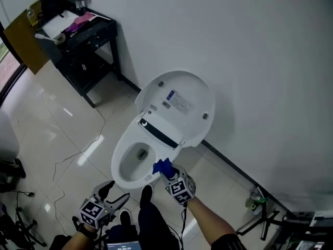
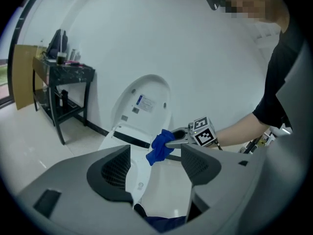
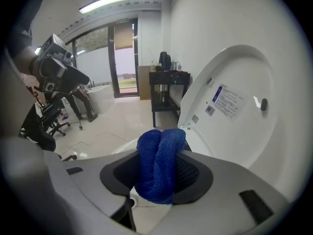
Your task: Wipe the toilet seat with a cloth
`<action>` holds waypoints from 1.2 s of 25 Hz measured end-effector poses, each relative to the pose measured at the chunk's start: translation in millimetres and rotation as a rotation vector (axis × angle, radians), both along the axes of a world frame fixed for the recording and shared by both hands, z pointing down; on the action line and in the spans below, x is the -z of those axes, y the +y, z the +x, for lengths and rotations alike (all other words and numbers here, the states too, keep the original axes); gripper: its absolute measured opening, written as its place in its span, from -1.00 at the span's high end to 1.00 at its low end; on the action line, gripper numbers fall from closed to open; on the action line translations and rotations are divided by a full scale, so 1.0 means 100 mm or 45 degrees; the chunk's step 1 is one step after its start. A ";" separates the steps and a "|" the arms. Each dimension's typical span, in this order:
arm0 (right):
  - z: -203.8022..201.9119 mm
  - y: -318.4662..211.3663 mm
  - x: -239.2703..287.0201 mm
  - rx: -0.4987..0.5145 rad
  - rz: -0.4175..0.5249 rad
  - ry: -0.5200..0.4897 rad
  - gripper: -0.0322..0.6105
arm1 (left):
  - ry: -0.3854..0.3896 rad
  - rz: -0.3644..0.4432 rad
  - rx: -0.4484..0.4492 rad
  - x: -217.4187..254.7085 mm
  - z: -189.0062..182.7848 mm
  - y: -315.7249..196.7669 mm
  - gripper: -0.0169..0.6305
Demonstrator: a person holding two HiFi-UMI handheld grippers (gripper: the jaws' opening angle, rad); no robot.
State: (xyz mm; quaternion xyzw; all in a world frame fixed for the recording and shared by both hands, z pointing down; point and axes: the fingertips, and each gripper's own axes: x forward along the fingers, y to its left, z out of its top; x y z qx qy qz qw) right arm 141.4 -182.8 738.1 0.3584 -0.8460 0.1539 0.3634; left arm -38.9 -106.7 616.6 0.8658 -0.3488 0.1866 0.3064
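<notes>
A white toilet stands against the wall with its lid (image 1: 179,103) raised and its bowl (image 1: 136,158) open. My right gripper (image 1: 166,172) is shut on a bunched blue cloth (image 1: 162,166), which it holds at the near right rim of the bowl (image 1: 156,176). In the right gripper view the cloth (image 3: 159,165) fills the gap between the jaws, with the lid (image 3: 234,111) behind it. My left gripper (image 1: 117,190) hovers open and empty, low in front of the bowl. Its own view shows the cloth (image 2: 161,147) and the right gripper (image 2: 182,140) ahead.
A black side table (image 1: 86,38) with clutter stands at the back left. A thin cable (image 1: 78,155) trails over the glossy tiled floor left of the toilet. The person's dark shoe (image 1: 146,194) is just before the bowl. Stand legs (image 1: 268,220) sit at the lower right.
</notes>
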 end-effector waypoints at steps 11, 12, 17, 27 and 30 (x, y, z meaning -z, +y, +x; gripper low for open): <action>-0.12 -0.83 -1.99 0.403 -0.084 0.346 0.31 | -0.001 -0.190 0.035 -1.36 0.32 -0.72 0.08; -0.13 -0.86 -2.13 0.435 -0.079 0.383 0.31 | 0.006 -0.202 0.041 -1.43 0.31 -0.75 0.08; -0.05 -0.96 -2.68 0.484 -0.080 0.519 0.31 | 0.010 -0.268 0.052 -1.72 0.27 -0.70 0.08; 0.02 -0.51 -2.89 0.486 -0.285 0.460 0.28 | 0.008 -0.305 0.024 -1.84 0.35 -0.58 0.08; -0.03 -0.09 -2.89 0.480 -0.341 0.443 0.29 | 0.033 -0.325 0.042 -1.80 0.39 -0.57 0.08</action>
